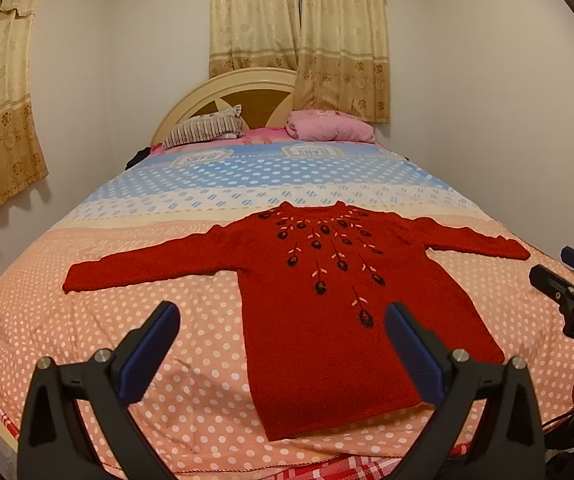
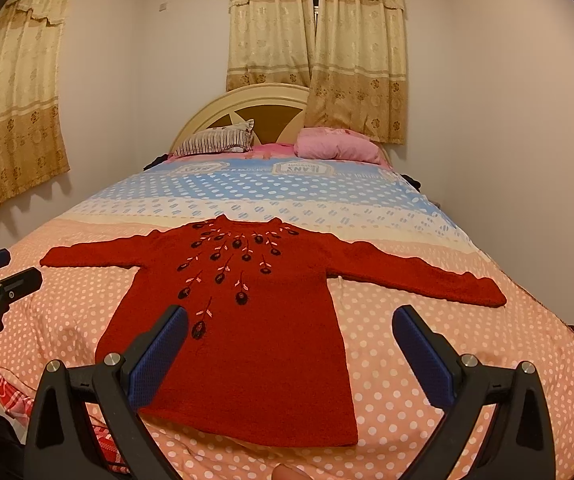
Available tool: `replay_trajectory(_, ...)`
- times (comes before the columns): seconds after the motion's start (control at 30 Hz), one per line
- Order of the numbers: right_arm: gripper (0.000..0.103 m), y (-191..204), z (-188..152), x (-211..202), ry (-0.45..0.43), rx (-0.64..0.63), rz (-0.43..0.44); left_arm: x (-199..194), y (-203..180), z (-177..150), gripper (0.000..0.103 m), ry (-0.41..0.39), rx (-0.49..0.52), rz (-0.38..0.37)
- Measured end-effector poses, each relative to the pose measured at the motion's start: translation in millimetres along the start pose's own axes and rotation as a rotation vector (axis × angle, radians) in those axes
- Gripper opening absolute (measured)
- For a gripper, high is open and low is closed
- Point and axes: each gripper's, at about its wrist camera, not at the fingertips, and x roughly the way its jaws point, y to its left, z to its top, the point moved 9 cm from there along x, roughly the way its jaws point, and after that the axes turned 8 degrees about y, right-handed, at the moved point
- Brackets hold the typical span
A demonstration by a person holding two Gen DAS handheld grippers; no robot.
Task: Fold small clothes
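Sweater [image 1: 339,312] lay spread face up on the polka-dot bedspread [image 1: 127,328], hem toward the cameras, neck toward the pillows [image 1: 207,130], both sleeves stretched out sideways. Showed no fold anywhere, so judged to be at the very start: approach, before the first grasp. Left gripper [image 1: 283,352] hung above the near edge of the bed, jaws wide apart, holding nothing, aimed at the hem's left part. Right gripper [image 2: 291,356] likewise hovered with jaws spread and empty, over the hem's right part. Seemed to call next for a descent onto a sleeve or a side edge, closing on the knit alone without pinching the bedspread beneath. Likely needed a thick, soft bite, since the knit looked bulky. Left sleeve cuff [image 1: 73,280] and right sleeve cuff [image 2: 495,298] lay well apart from both grippers, so a reach outward first.
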Motion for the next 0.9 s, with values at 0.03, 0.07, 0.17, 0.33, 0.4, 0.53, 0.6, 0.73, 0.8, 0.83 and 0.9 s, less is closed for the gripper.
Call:
replay_trajectory(0.03,0.102,-0.1,-0.3,0.7,0.001,0.0,-0.001,0.3,0.7,-0.2,0.103,0.0,-0.001,0.002)
replay_trajectory(0.07,0.102,0.0,-0.8,1.3,0.003,0.0,-0.002,0.7,1.6,0.1,0.103,0.002,-0.003,0.001)
replay_trajectory(0.17,0.102,-1.5,-0.4,2.0,0.005,0.003,-0.001,1.5,3.1,0.1,0.103,0.003,-0.002,0.003)
replay_trajectory(0.33,0.102,-1.3,-2.0,3.2,0.007,0.005,-0.003,1.5,5.1,-0.7,0.103,0.004,0.0,0.007)
replay_trajectory(0.4,0.102,-1.8,-1.9,3.5,0.007,0.004,-0.003,1.8,5.6,-0.4,0.103,0.004,0.0,0.005)
replay_trajectory(0.53,0.102,-2.3,-1.4,3.8,0.007,0.005,-0.002,1.6,7.0,-0.4,0.103,0.0,0.003,0.008)
replay_trajectory(0.6,0.102,-2.5,-1.4,3.7,0.007,0.005,-0.003,2.3,6.0,-0.3,0.103,-0.001,0.006,0.012)
replay_trajectory(0.73,0.102,-4.5,-3.9,6.7,0.013,0.01,-0.004,3.2,5.5,-0.7,0.103,0.003,0.009,0.015)
replay_trajectory(0.8,0.102,-4.4,-4.6,7.1,0.013,0.011,-0.004,4.0,4.7,-0.7,0.103,0.008,0.01,0.016)
replay_trajectory(0.83,0.102,-4.2,-4.7,7.5,0.014,0.011,-0.004,4.3,4.6,-0.7,0.103,0.009,0.01,0.016)
replay_trajectory(0.9,0.102,-4.0,-5.4,7.7,0.015,0.01,-0.003,4.4,4.6,-0.6,0.103,0.009,0.012,0.017)
